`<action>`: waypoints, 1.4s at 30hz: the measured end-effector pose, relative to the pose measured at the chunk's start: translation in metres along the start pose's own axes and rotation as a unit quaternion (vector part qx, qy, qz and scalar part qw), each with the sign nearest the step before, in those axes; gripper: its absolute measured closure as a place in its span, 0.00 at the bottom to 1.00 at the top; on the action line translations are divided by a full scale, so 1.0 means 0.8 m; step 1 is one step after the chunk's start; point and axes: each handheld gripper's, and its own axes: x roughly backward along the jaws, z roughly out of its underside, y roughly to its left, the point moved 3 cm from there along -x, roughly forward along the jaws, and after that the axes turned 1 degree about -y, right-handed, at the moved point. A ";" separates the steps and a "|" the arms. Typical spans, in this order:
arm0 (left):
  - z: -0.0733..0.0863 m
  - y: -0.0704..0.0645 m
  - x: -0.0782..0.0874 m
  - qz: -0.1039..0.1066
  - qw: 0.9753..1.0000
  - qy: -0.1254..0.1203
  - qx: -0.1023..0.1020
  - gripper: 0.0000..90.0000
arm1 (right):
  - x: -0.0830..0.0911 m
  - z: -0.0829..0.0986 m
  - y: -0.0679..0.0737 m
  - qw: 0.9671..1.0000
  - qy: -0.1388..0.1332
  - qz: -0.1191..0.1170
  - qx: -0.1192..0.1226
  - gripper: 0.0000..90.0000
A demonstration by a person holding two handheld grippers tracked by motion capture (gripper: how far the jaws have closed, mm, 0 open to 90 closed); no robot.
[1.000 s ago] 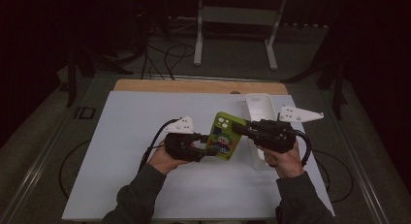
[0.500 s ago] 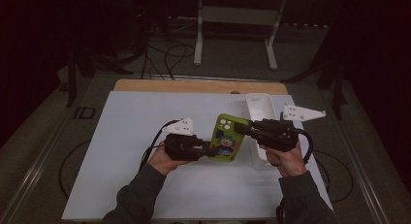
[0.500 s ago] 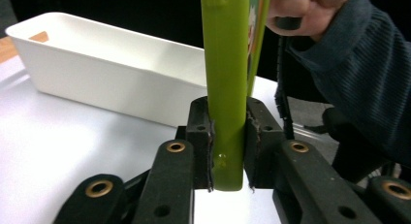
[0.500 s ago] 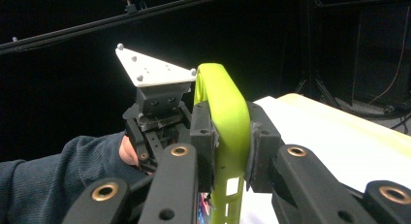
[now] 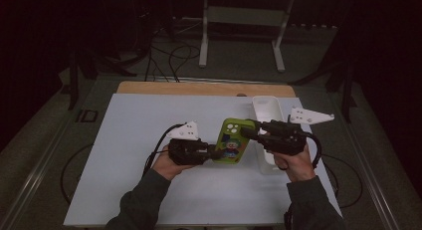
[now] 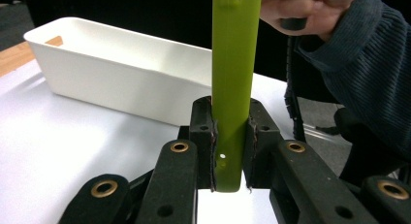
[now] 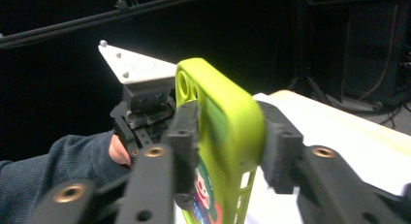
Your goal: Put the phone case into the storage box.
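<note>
Low centre of the high view: left gripper (image 5: 211,153) clamped on the near end of the green phone case (image 5: 231,142), right gripper (image 5: 247,132) clamped on its right edge. Long axis running up-frame, held above the bench (image 5: 129,125); white tray (image 5: 263,110) just beyond, right.

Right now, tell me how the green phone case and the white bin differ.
The green phone case is bright green with a cartoon print; the white bin is plain white. The case is slim and flat; the bin is a deep open trough. The case is clamped by the left gripper and right gripper; the bin rests untouched.
</note>
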 end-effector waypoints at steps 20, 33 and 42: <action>0.001 0.000 -0.002 -0.123 0.992 -0.018 0.005 0.87 | -0.020 0.010 0.008 0.992 0.018 0.124 0.002 0.28; 0.004 -0.002 -0.011 -0.191 0.981 -0.029 0.014 0.87 | -0.036 0.011 0.015 0.981 0.003 0.194 0.010 0.18; 0.008 -0.005 -0.021 -0.203 0.979 -0.023 0.013 0.87 | -0.052 0.012 0.019 0.972 0.001 0.233 0.013 0.10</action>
